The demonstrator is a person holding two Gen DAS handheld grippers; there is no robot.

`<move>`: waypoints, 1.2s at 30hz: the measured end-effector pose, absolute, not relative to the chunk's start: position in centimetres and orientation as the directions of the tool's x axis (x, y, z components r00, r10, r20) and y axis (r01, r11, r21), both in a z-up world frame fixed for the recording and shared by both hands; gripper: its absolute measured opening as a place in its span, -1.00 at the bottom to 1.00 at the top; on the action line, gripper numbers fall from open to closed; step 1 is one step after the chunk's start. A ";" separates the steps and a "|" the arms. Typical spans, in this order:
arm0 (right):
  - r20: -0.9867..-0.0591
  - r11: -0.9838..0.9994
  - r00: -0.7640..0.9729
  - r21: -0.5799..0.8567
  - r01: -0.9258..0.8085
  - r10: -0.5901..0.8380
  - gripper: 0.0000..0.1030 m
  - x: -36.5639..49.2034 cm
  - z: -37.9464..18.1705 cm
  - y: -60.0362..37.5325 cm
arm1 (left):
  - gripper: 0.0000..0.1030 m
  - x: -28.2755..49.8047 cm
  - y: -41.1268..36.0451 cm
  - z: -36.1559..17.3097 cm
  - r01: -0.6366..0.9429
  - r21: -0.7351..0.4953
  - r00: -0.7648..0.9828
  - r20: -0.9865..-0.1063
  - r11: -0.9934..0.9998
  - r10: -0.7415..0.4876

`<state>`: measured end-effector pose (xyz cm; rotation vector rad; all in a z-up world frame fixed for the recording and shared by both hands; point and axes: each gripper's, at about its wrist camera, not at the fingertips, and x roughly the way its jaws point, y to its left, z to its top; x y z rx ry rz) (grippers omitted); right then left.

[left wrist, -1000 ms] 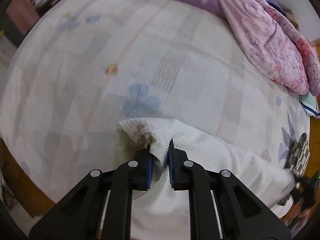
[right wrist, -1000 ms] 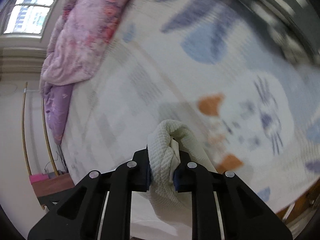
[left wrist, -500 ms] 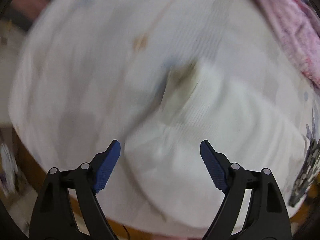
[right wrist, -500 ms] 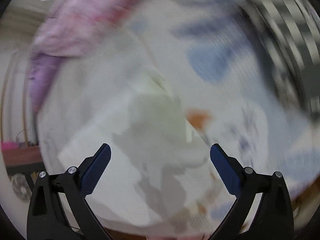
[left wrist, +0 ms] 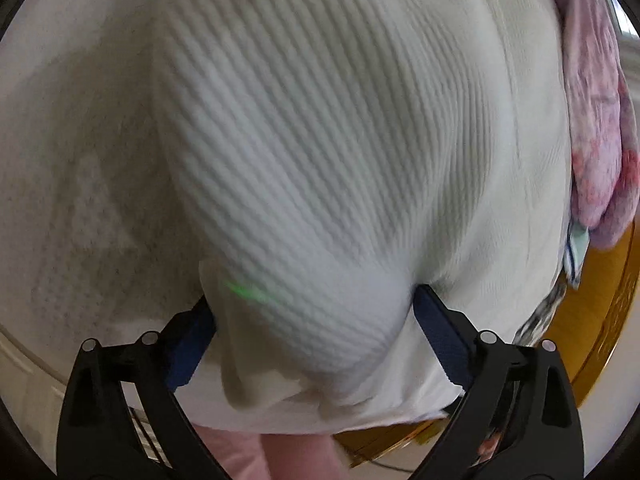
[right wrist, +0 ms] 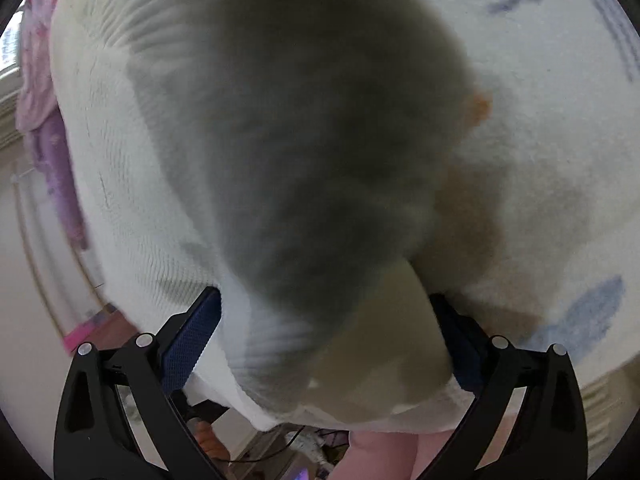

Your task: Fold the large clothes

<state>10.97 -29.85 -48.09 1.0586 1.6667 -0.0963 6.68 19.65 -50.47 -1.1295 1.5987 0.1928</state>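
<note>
Bed sheet [left wrist: 60, 160], pale with a faint print, fills the left of the left wrist view, left of the tool. White knit garment [left wrist: 320, 140] lies on it, dead ahead of the tool and covering most of the frame, ribs running across. Left gripper [left wrist: 314, 320]: jaws wide. A rounded fold of the garment bulges into the gap and reaches both blue pads [left wrist: 192, 340]; I can't see any pinch. Small green light spot [left wrist: 248, 292] on the fold, just ahead of the left pad. Pink floral quilt [left wrist: 596, 120] far right of the tool, beyond the garment's edge. Brown wooden bed edge [left wrist: 600, 320] below the quilt, right of the right finger. Something pink and blurred sits under the tool at the bottom; can't tell what.

Right wrist view: printed sheet [right wrist: 540, 60] with blue and orange marks is ahead and right of the tool. Same garment [right wrist: 120, 160] is ahead and left, its middle in heavy shadow and blurred. Right gripper [right wrist: 326, 328]: jaws wide but closing, with a thick fold of the garment between them, hanging off the near edge of the bed. Fold touches the left pad [right wrist: 192, 344]; right pad mostly hidden behind cloth, contact unclear. Quilt [right wrist: 36, 80] at far left. Floor with a dark cable [right wrist: 280, 448] shows below the tool.
</note>
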 end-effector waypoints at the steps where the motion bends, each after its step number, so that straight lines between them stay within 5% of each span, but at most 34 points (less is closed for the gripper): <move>1: -0.811 0.584 0.050 0.461 0.669 0.583 -0.06 11.0 -47.2 -30.2 | 0.06 6.9 19.8 -50.0 -0.732 -0.399 0.062 -0.846 0.552 -0.530; 2: -0.801 0.560 0.097 0.494 0.665 0.591 -0.61 11.0 -46.1 -30.6 | -0.18 7.1 19.8 -49.0 -0.709 -0.383 0.046 -0.863 0.592 -0.504; 3: -0.798 0.556 0.103 0.499 0.664 0.593 -0.62 11.1 -45.5 -30.7 | -0.49 7.5 19.8 -48.1 -0.689 -0.376 0.030 -0.869 0.620 -0.494; 4: -0.810 0.584 0.090 0.489 0.648 0.579 -0.67 11.3 -44.7 -30.6 | -0.57 7.9 19.8 -47.1 -0.673 -0.374 0.023 -0.873 0.639 -0.487; 10: -0.873 0.728 0.037 0.427 0.536 0.485 -0.72 9.4 -37.9 -28.8 | -0.83 8.9 19.2 -39.4 -0.573 -0.223 -0.012 -0.960 0.789 -0.280; 13: -0.915 0.795 -0.058 0.315 0.519 0.400 -0.72 7.6 -40.7 -29.0 | -0.99 7.5 20.1 -39.8 -0.497 0.040 -0.143 -0.989 0.867 -0.036; 14: -0.923 0.808 -0.120 0.249 0.534 0.365 -0.68 7.0 -42.7 -29.5 | -0.99 6.9 21.3 -41.5 -0.491 0.102 -0.202 -0.979 0.865 0.000; 15: -0.923 0.815 -0.198 0.174 0.553 0.331 -0.44 6.6 -44.3 -30.1 | -0.99 6.5 22.3 -42.4 -0.505 0.127 -0.231 -0.973 0.854 0.009; 16: -0.908 0.808 -0.279 0.099 0.581 0.312 0.14 6.2 -45.7 -30.8 | -0.98 6.5 22.8 -43.2 -0.516 0.110 -0.249 -0.968 0.849 -0.025; 17: -0.900 0.762 -0.261 0.111 0.638 0.349 0.26 5.8 -45.8 -31.7 | -0.98 6.7 23.0 -43.5 -0.523 0.094 -0.259 -0.965 0.847 -0.053; 18: -0.903 0.726 -0.200 0.159 0.669 0.381 0.26 5.8 -45.1 -32.4 | -0.78 7.0 22.8 -43.2 -0.518 0.082 -0.245 -0.968 0.852 -0.055; 19: -0.906 0.709 -0.149 0.197 0.677 0.395 0.29 5.9 -44.2 -32.9 | -0.18 7.2 22.9 -42.8 -0.505 0.052 -0.220 -0.973 0.862 -0.070; 21: -0.918 0.731 -0.132 0.203 0.652 0.373 0.46 6.6 -42.7 -33.1 | 0.42 8.1 22.3 -41.9 -0.502 -0.014 -0.149 -0.983 0.865 -0.103; 27: -0.861 0.725 -0.154 0.296 0.622 0.485 0.48 7.7 -42.9 -30.2 | 0.48 10.0 21.1 -43.0 -0.594 -0.161 -0.071 -0.965 0.788 -0.251; 28: -0.852 0.724 -0.164 0.303 0.620 0.498 0.48 7.7 -43.1 -29.4 | 0.41 10.7 20.5 -43.8 -0.613 -0.176 -0.068 -0.960 0.770 -0.273; 30: -0.816 0.726 -0.207 0.327 0.605 0.540 0.51 7.6 -43.4 -26.7 | -0.44 11.1 20.1 -45.0 -0.642 -0.096 -0.111 -0.970 0.761 -0.216; 33: -0.776 0.746 -0.268 0.354 0.564 0.571 0.53 6.6 -43.7 -23.3 | -0.72 12.2 19.5 -43.3 -0.626 -0.096 -0.092 -0.976 0.774 -0.196; 36: -0.718 0.747 -0.322 0.408 0.525 0.617 0.56 6.2 -44.0 -19.7 | -0.73 12.4 19.1 -40.2 -0.607 -0.129 -0.050 -0.979 0.785 -0.199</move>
